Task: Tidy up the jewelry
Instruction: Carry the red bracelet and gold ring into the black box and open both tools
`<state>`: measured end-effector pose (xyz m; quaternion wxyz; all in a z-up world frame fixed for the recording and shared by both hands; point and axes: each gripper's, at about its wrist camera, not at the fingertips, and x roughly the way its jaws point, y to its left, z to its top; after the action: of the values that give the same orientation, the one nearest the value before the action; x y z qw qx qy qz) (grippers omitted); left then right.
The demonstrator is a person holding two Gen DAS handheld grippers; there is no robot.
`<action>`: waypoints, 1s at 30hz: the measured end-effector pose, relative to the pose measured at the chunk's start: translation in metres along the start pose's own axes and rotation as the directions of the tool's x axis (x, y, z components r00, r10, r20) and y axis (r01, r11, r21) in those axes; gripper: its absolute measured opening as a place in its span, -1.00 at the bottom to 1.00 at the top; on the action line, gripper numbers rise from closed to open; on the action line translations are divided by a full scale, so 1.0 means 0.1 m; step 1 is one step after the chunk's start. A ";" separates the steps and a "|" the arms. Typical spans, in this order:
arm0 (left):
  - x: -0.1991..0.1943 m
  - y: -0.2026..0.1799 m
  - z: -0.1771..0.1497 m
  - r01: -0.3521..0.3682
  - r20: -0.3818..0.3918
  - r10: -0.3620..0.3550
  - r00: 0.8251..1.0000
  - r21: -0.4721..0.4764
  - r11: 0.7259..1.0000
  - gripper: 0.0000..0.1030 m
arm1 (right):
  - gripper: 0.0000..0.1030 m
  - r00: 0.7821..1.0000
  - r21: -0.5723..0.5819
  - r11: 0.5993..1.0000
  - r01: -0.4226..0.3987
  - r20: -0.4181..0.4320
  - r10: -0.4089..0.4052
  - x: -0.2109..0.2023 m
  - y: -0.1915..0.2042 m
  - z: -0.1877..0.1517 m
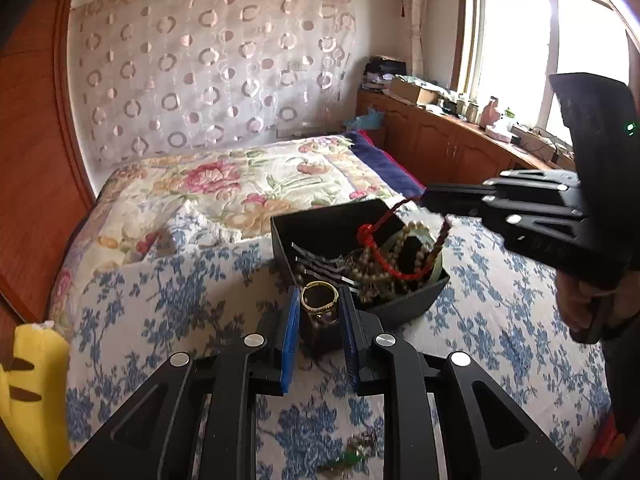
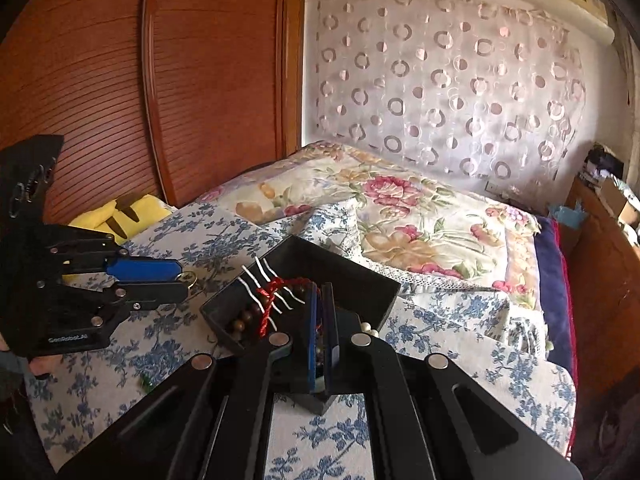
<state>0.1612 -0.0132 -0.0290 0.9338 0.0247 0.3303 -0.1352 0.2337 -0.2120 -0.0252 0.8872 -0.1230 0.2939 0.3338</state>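
A black box (image 1: 320, 220) sits on the blue floral bedspread and holds bead bracelets, hairpins (image 1: 320, 268) and a red cord bracelet (image 1: 384, 256). My left gripper (image 1: 319, 300) is shut on a gold ring (image 1: 319, 298), held just at the box's near corner; it also shows in the right wrist view (image 2: 182, 280) with the ring (image 2: 188, 278) at its tips. My right gripper (image 2: 323, 312) hangs over the box (image 2: 360, 276), shut on the red cord (image 2: 270, 300), which dangles from its tips (image 1: 424, 200) into the box.
A small green trinket (image 1: 348, 458) lies on the bedspread (image 1: 180, 300) below my left gripper. A yellow plush (image 1: 32, 380) lies at the left edge. A floral quilt (image 1: 240, 184) covers the far bed. A wooden cabinet (image 1: 460, 144) stands under the window at right.
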 end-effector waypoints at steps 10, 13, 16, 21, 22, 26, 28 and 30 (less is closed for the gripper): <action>0.20 0.02 0.20 -0.002 0.004 0.002 1.000 0.016 1.000 -0.64 | -0.90 0.999 0.072 0.997 -0.035 -0.015 0.036 0.18 -0.13 0.00; 0.28 0.01 0.24 -0.008 -0.001 0.008 1.000 0.028 1.000 -0.64 | -0.90 0.999 0.085 0.996 -0.035 -0.013 0.037 0.16 -0.19 -0.01; 0.36 -0.01 0.30 -0.004 -0.005 0.004 1.000 0.036 0.999 -0.64 | -0.90 1.000 0.087 0.996 -0.023 -0.005 0.024 0.10 -0.22 -0.01; 0.49 -0.07 0.42 -0.002 -0.006 0.003 1.000 0.059 0.998 -0.64 | -0.90 1.000 0.110 0.994 0.004 0.005 -0.005 -0.02 -0.31 -0.09; 0.52 -0.08 0.44 -0.001 -0.009 0.001 1.000 0.060 0.998 -0.64 | -0.90 1.000 0.114 0.993 0.010 0.005 -0.010 -0.04 -0.32 -0.11; 0.68 -0.09 0.50 0.003 -0.031 -0.001 1.000 0.063 0.998 -0.64 | -0.90 1.000 0.125 0.992 0.023 0.003 -0.023 -0.12 -0.34 -0.21; 0.78 -0.08 0.51 0.007 -0.046 -0.005 0.999 0.061 0.998 -0.64 | -0.90 1.000 0.128 0.991 0.029 -0.001 -0.030 -0.15 -0.33 -0.27; 0.84 -0.08 0.52 0.011 -0.058 -0.008 0.998 0.058 0.998 -0.64 | -0.90 1.000 0.131 0.991 0.027 -0.007 -0.027 -0.18 -0.31 -0.33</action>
<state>0.2533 -0.0477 -0.0405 0.9220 0.0540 0.3534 -0.1484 0.2284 -0.2582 -0.0402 0.8970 -0.0691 0.3158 0.3014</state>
